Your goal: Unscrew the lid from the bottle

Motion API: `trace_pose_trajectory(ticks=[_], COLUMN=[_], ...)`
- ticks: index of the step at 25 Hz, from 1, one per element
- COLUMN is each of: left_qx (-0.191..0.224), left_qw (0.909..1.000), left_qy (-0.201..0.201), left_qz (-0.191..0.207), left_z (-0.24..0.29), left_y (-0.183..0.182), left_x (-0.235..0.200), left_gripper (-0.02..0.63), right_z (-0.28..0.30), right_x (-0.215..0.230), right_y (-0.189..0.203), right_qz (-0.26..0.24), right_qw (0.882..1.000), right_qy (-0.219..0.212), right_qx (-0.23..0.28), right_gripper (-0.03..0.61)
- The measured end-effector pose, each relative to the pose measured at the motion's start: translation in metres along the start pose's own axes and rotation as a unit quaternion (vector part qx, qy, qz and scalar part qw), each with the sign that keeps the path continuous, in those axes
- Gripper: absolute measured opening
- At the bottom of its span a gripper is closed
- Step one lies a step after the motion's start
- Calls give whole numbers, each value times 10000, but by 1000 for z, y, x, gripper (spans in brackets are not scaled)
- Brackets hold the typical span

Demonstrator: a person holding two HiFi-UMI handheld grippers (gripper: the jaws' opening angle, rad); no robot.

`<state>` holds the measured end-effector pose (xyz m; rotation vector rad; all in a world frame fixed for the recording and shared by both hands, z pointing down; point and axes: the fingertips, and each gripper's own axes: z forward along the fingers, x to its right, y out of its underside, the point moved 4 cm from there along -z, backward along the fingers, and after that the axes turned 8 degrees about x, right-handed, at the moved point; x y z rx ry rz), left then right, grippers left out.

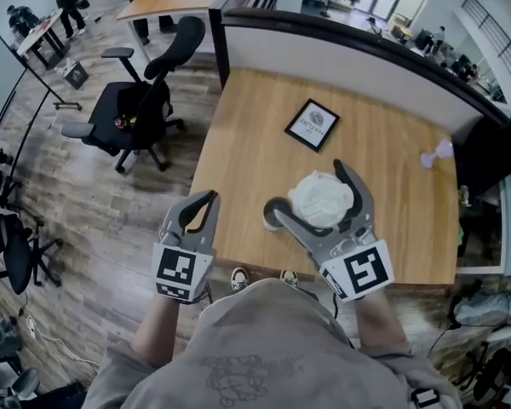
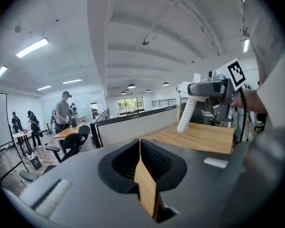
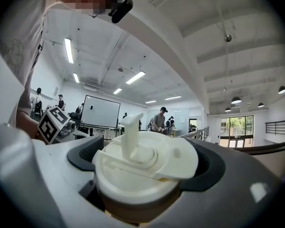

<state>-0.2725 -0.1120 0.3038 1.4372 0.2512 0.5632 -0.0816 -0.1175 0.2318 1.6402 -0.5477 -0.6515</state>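
Probably light, stiff and slick, the lid (image 3: pixel 145 163) is pinched by the right gripper (image 1: pixel 313 196). The left gripper (image 1: pixel 199 205), pressed together and empty, should grip the bottle (image 3: pixel 133 213) below it.

A wooden desk (image 1: pixel 255 143) stands on grey plank floor (image 1: pixel 85 220); a black office chair (image 1: pixel 140 100) sits just beside it; a low partition (image 1: pixel 349 45) backs the desk; strip lights (image 3: pixel 69 50) cross the white ceiling (image 3: pixel 180 13); far off, perhaps a whiteboard (image 3: pixel 102 112).

Bright ceiling strip lights (image 3: pixel 69 50); fisheye-warped, dark-vignetted edges.
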Motion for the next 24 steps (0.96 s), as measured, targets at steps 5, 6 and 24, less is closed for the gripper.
trace_pose_trajectory(ticks=[5, 6, 24], left_qx=[187, 209, 86], left_qw=[9998, 9997, 9999], left_qy=[-37, -35, 22], left_qz=[-107, -116, 59], left_z=[-3, -3, 5], left_y=[-19, -21, -24], left_x=[0, 0, 10], left_gripper=[11, 11, 11], right_z=[-2, -3, -7], right_x=[-1, -2, 3], right_y=[8, 9, 21], right_qz=[90, 101, 76], right_qw=[9998, 9998, 9988], right_qy=[-45, -58, -164], right_qx=[-164, -182, -448], right_gripper=[520, 520, 520])
